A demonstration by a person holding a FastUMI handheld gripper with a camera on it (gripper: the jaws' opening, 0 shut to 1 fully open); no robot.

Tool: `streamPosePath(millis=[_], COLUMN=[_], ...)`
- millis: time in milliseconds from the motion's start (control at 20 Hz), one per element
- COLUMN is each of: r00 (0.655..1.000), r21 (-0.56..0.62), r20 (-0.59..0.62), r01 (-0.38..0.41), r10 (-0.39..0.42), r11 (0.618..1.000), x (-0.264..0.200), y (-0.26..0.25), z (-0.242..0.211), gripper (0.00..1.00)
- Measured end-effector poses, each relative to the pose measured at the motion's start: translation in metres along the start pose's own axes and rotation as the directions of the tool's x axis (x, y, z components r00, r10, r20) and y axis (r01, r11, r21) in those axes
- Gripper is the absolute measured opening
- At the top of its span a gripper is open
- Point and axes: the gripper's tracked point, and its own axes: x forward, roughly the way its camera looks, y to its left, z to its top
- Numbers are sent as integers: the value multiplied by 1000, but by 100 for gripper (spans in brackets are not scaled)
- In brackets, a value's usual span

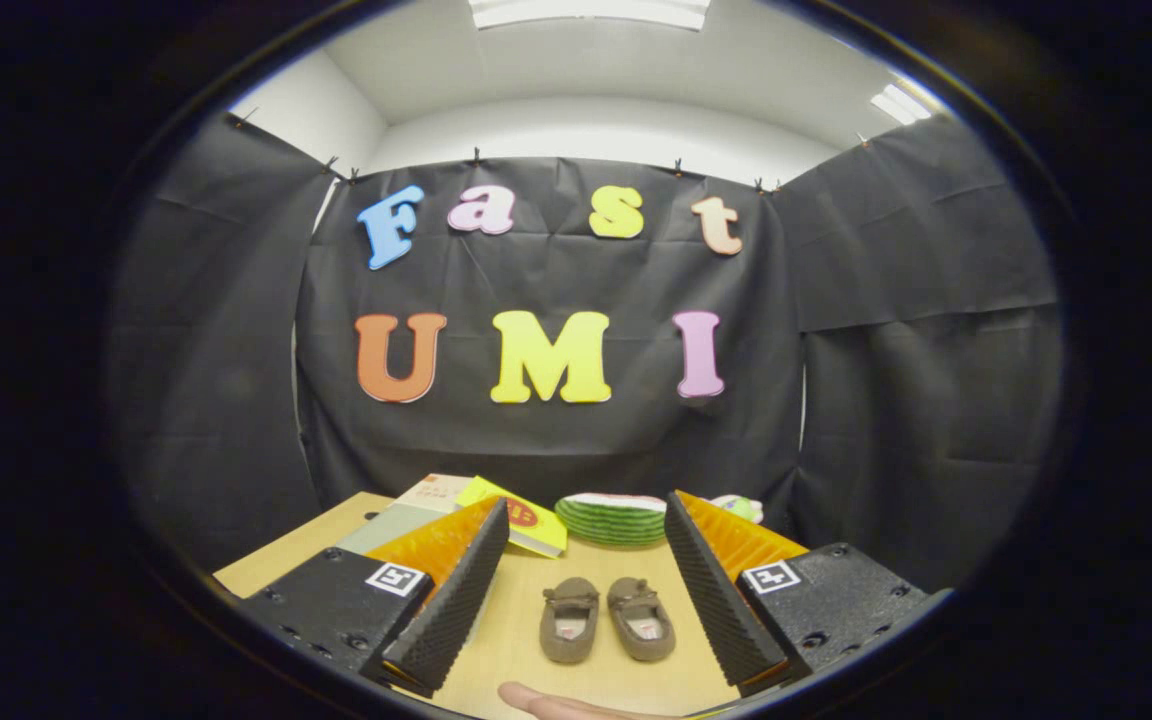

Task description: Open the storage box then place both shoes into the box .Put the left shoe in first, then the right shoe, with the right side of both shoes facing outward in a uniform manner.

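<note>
1. A wooden table (286, 560) is standing in a booth walled with black cloth, under a white ceiling.
2. The gripper (586, 560) is hovering over the table with its fingers spread wide, gripping nothing.
3. Beyond the fingers, a green striped bowl (611, 520), a yellow book (526, 520) and a tan box (436, 492) are lying along the far edge.
4. Two brown shoes (606, 620) are sitting side by side between the fingers, toes pointing away.
5. A fingertip (556, 703) is showing at the near edge.

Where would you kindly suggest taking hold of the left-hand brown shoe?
Probably at the heel rim of the left shoe, coming down from above: its opening faces up, the heel points toward the open tongs, and the right shoe sits close beside it.
</note>
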Motion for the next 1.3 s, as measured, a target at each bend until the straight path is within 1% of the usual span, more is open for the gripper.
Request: streamPosePath(millis=[150, 400, 450, 500, 600, 700, 800, 1000, 1150, 1200, 1300], r00=[998, 983, 982, 978, 957, 927, 893, 802, 726, 707, 654], r21=[19, 44, 78, 110, 160, 171, 190, 271, 376, 414, 511], r20=[-65, -178, -183, -198, -253, -315, -369, -451, -487, -480, -458], r01=[-17, -30, -31, -47, -101, -153, -200, -296, -328, -340, -360], r10=[19, 38, 45, 69, 140, 201, 259, 393, 486, 520, 602], r11=[1000, 999, 996, 993, 982, 973, 961, 916, 867, 845, 781], x=[25, 78, 91, 102, 124, 144, 163, 194, 210, 215, 223], y=[1, 5, 5, 11, 28, 42, 53, 74, 86, 90, 101], z=[-26, -77, -81, -89, -104, -119, -134, -168, -193, -199, -207], gripper=[100, 100, 100, 100, 100, 98, 98, 98, 98, 99, 100])
